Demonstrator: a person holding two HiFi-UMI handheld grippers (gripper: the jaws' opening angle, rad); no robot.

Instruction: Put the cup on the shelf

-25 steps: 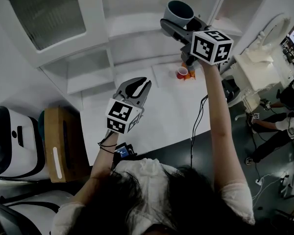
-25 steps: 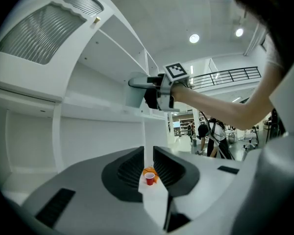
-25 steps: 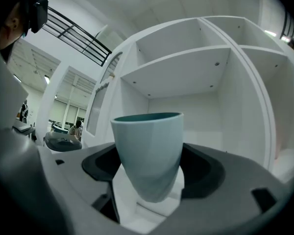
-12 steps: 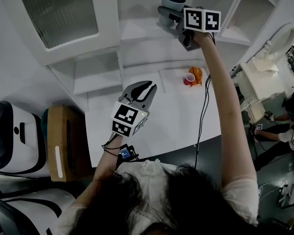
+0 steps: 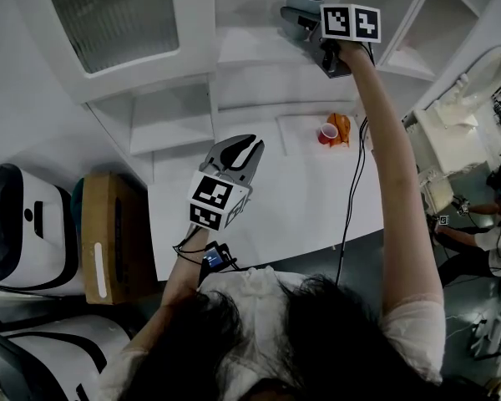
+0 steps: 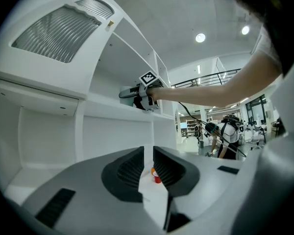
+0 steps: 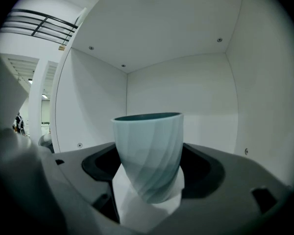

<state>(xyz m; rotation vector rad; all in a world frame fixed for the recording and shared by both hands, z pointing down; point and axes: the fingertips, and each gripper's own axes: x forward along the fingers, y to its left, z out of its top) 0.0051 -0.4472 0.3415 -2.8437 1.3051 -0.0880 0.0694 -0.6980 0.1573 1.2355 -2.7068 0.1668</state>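
Observation:
A pale teal ribbed cup (image 7: 149,155) stands upright between the jaws of my right gripper (image 7: 148,170), which is shut on it. In the head view the cup (image 5: 303,1) is held high at the white cabinet's upper shelf (image 5: 250,50), with the right gripper (image 5: 296,22) reaching in from the right. Through the right gripper view I see the compartment's white walls all round the cup; whether its base touches the shelf floor I cannot tell. My left gripper (image 5: 249,146) hovers over the white table (image 5: 292,199), jaws shut and empty (image 6: 148,153).
A small red cup (image 5: 327,132) and an orange thing (image 5: 341,126) sit at the table's far side. A glass-fronted cabinet door (image 5: 108,15) hangs at upper left. A brown box (image 5: 108,236) stands left of the table. People work at the far right (image 5: 484,232).
The right arm has stretched further up and forward, carrying the cup deeper into the upper shelf compartment. The left gripper has stayed almost in place.

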